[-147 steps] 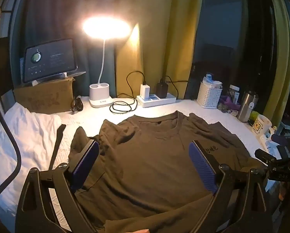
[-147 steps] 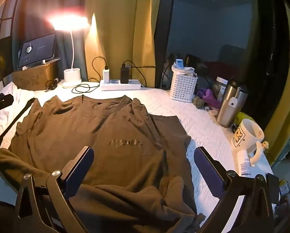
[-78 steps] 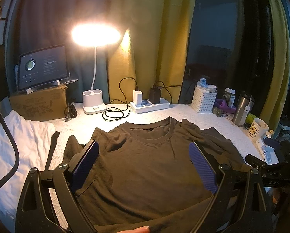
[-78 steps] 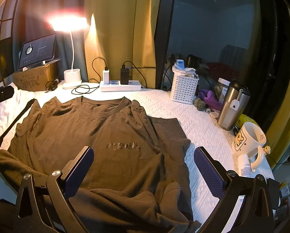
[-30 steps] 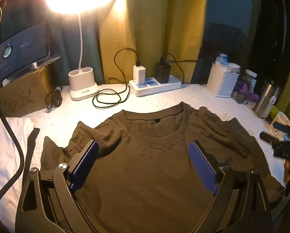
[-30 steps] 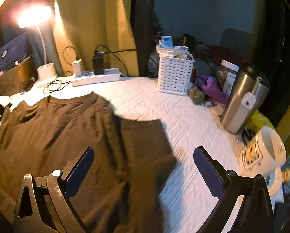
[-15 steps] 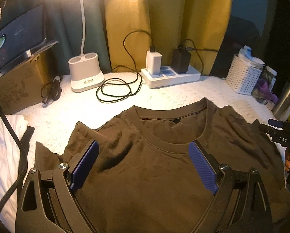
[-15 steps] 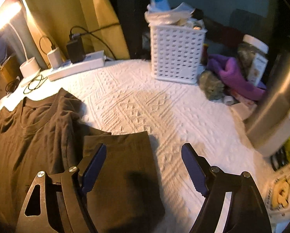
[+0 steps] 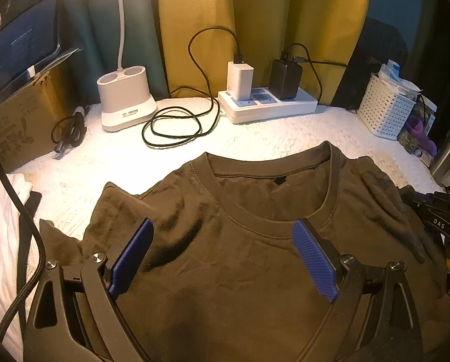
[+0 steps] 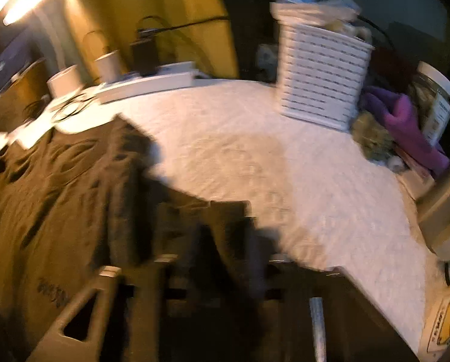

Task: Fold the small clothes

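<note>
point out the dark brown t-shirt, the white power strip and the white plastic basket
dark brown t-shirt (image 9: 240,259), left wrist view, chest below collar
white power strip (image 9: 285,107), left wrist view, front edge
white plastic basket (image 10: 321,90), right wrist view, slotted wall

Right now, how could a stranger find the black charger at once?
Look at the white power strip against the yellow curtain. Two chargers stand plugged into it. The black charger is the one nearer the white basket; the other, the white charger, is pale.

Both wrist views close, angled down over the shared T-shirt (image 9: 255,256) and basket (image 10: 321,75).
</note>
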A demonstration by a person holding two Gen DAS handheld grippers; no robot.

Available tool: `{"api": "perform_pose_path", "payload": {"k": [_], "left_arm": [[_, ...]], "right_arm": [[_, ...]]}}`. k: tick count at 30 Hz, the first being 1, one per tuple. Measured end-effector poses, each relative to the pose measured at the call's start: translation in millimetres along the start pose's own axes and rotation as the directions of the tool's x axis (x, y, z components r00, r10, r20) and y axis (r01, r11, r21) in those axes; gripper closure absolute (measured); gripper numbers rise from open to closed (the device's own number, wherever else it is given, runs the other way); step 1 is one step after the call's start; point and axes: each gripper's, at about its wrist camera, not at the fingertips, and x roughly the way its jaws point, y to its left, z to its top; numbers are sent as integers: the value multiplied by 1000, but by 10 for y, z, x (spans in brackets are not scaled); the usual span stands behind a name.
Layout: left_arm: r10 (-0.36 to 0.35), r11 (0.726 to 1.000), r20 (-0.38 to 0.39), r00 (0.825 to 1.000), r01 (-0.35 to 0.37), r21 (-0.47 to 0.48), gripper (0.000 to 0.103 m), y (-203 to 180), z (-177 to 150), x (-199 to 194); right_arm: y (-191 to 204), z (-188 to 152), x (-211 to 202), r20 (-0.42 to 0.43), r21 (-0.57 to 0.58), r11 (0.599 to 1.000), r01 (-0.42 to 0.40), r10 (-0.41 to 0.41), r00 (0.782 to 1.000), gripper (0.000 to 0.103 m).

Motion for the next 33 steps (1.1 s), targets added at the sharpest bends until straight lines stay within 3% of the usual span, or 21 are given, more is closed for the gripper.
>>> {"api": "perform_pose_path", "payload": {"k": [3,8,15,22,33], "left_arm": [[-3,1000,10,1000,3,9,10,-25,4,-44],[0,1000,23,1000,0,22,10,-62,10,-108],[23,999,32,999,-24,23,10,6,48,-159],[38,999,45,998,-38,-5,10,204,-14,-280],[36,997,72,997,-32,-64,10,695,-193,-505]], "right_arm": [[-58,-9,-37,5,-4,997,78,-78,997,100],[-460,-33,-294,47,91,978,189,-194,980,100],[-786,-169,-668,87,180,951,251,-270,959,100],[-573,-260,-995,113,202,924,326,-352,929,100],[251,28,-1262,205,112,963,245,-263,943,100]]}}
